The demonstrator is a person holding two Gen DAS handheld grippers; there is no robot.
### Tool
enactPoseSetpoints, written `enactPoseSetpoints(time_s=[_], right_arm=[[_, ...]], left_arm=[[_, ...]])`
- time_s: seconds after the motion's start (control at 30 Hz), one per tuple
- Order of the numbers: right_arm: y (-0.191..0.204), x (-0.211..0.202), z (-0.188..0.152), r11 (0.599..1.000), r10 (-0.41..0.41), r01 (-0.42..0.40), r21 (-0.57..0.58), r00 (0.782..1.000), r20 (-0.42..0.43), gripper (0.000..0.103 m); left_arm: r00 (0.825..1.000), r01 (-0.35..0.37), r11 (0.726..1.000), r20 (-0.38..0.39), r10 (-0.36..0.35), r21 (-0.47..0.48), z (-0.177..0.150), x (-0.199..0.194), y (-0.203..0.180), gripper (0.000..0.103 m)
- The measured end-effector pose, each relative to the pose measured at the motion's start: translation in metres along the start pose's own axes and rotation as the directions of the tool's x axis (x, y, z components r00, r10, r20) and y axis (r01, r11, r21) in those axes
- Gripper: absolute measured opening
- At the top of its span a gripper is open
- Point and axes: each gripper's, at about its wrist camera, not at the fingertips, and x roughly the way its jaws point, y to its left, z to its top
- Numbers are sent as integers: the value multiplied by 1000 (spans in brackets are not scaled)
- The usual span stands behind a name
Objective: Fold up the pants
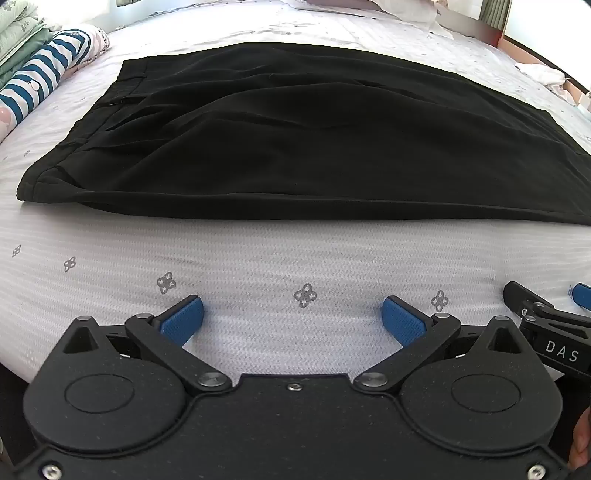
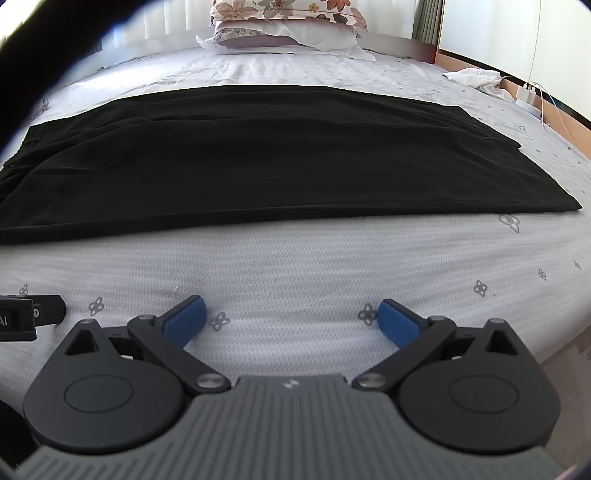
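nearest the lens: left gripper (image 1: 292, 315), black body, 2 blue pads (image 1: 183, 320) spread wide, nothing between them, hovering over bare bedsheet (image 1: 258, 251) at the near edge of the bed. same story in the right wrist view: right gripper (image 2: 291, 317) released, blue pads (image 2: 399, 320) far apart, gripping nothing, over white sheet (image 2: 295, 258) printed with small grey flower marks. part of the right tool poking in at the right edge of the left view, part of the left tool at the left edge of the right view, so both side by side and near each other.

further in, black pants (image 1: 258, 140) laid flat across the sheet, running left to right, apart from both grippers with a strip of bare sheet between. waistband end at the left, with belt loops and pleats showing in the left view; hem end (image 2: 535, 192) at the right, squared off near the right side of the bed. some shallow creases across the cloth; whether already folded lengthwise, hard to tell.

far left: striped blue-and-white fabric (image 1: 44, 70) beside folded pale green bedding (image 1: 18, 29). far end: floral pillow (image 2: 288, 11) on a white one. far right: crumpled white cloth (image 2: 474, 77) and a white charger with cable (image 2: 526, 92) by the bed's wooden edge.
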Motion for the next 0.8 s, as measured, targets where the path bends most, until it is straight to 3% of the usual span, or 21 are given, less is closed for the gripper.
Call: enactPoseSetpoints(time_s=[0.8], right_arm=[[0, -1, 1, 1000, 0, 0, 0, 1000, -2, 103]], left_arm=[[1000, 6, 1000, 0, -6, -5, 0, 1, 0, 103]])
